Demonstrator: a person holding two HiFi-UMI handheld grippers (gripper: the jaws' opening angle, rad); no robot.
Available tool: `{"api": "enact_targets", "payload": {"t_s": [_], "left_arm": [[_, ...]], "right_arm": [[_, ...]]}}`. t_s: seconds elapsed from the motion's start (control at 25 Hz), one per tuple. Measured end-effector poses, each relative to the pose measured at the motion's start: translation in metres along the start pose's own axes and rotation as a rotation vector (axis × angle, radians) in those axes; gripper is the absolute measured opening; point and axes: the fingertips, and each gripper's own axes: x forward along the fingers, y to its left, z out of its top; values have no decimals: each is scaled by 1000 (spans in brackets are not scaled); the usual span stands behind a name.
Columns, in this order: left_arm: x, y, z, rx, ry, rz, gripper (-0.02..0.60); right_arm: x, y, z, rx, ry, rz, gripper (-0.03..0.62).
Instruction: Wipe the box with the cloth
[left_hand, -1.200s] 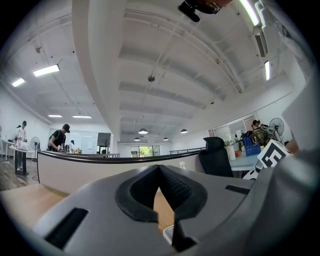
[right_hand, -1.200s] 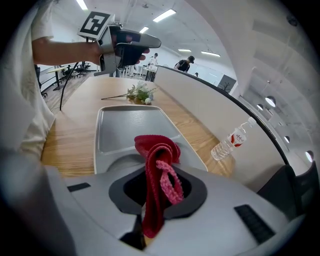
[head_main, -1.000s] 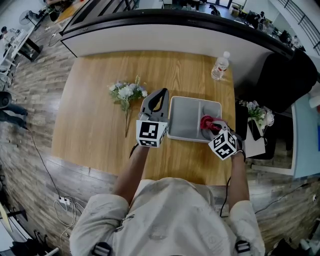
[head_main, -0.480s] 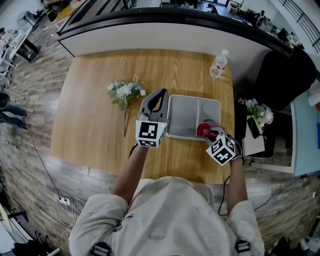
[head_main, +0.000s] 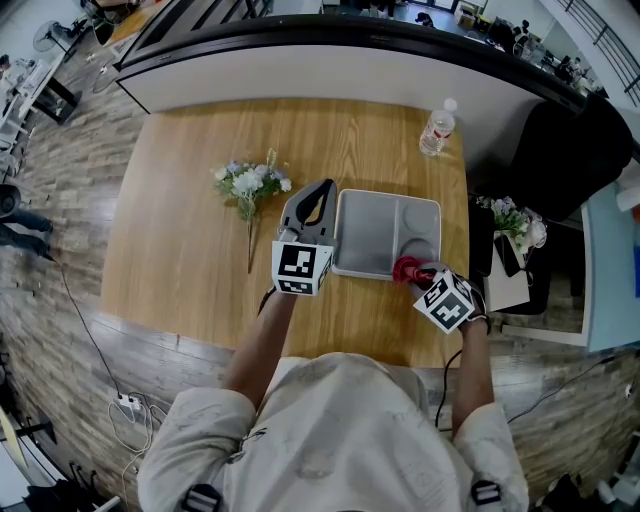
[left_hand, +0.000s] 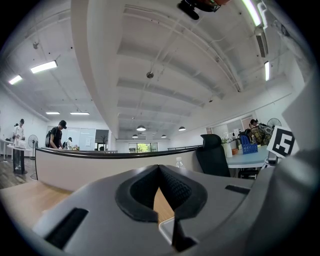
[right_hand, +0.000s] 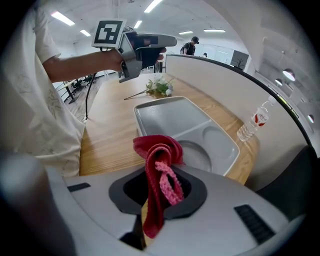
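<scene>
The box is a grey compartment tray (head_main: 380, 225) lying on the wooden table. My right gripper (head_main: 413, 274) is shut on a folded red cloth (head_main: 404, 268) at the tray's near right corner, over the round compartment. In the right gripper view the cloth (right_hand: 159, 160) sticks up from between the jaws, with the tray (right_hand: 170, 117) just beyond it. My left gripper (head_main: 316, 200) hangs beside the tray's left rim, jaws together and holding nothing. In the left gripper view its pads (left_hand: 172, 190) meet, and a pale corner of the tray (left_hand: 167, 229) shows below them.
A bunch of pale flowers (head_main: 250, 185) lies left of the tray. A water bottle (head_main: 437, 130) stands at the table's far right corner. A black chair (head_main: 570, 150) and more flowers (head_main: 515, 225) sit off the right edge. A curved counter (head_main: 330, 50) runs behind.
My right gripper has drawn the red cloth across the round compartment toward the tray's near rim. The left gripper has stayed put.
</scene>
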Motion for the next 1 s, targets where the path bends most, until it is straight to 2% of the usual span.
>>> {"api": "enact_targets", "payload": {"t_s": [0.28, 0.44, 1.0], "left_arm": [[-1, 0, 0, 2, -1, -1, 8], [-1, -1, 0, 19, 3, -19, 8], [-11, 12, 15, 4, -29, 21, 9]], "right_arm": [[-2, -1, 2, -36, 10, 4, 63], [-20, -20, 32, -46, -40, -23, 63], [-51, -78, 122, -314, -98, -200, 63]]}}
